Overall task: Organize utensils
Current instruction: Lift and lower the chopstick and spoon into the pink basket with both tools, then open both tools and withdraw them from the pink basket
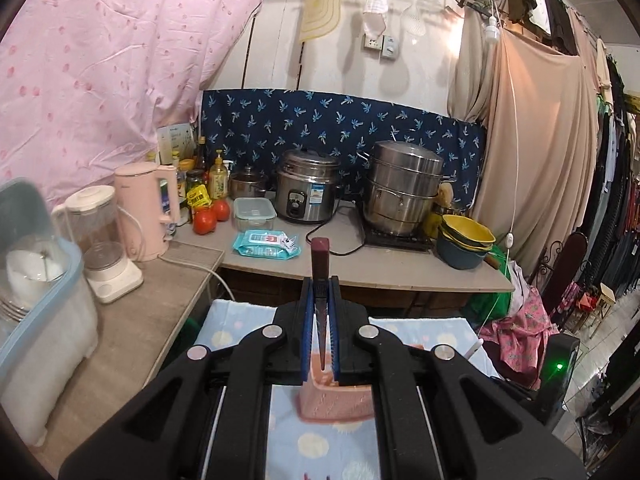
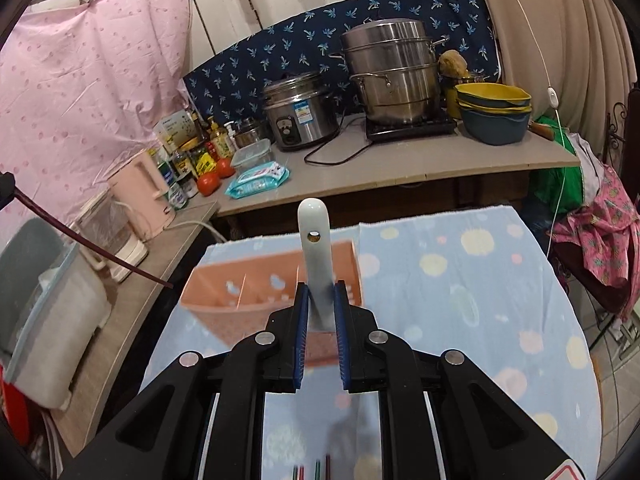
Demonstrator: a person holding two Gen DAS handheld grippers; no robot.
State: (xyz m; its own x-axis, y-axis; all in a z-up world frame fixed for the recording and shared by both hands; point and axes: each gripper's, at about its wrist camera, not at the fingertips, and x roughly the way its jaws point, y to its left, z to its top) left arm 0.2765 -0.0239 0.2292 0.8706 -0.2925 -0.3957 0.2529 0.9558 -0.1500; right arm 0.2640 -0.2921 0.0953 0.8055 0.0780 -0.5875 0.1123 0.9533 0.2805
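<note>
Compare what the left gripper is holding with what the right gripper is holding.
The left gripper holds a dark red chopstick, thin, square-ended and tapering to a point; the right gripper holds a white handle, broad and rounded at its end. The white handle has a hanging hole; the chopstick shows none. Both are clamped between blue pads, pointing forward, above the pink utensil holder.

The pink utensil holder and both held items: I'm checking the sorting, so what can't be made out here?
- Left wrist: the pink utensil holder is mostly hidden by the left claw.
- Left wrist: the dark red chopstick tip vanishes between the pads.
- Right wrist: the white handle working end is hidden by the right claw.
- Right wrist: the holder is motion-blurred, contents unclear.
</note>
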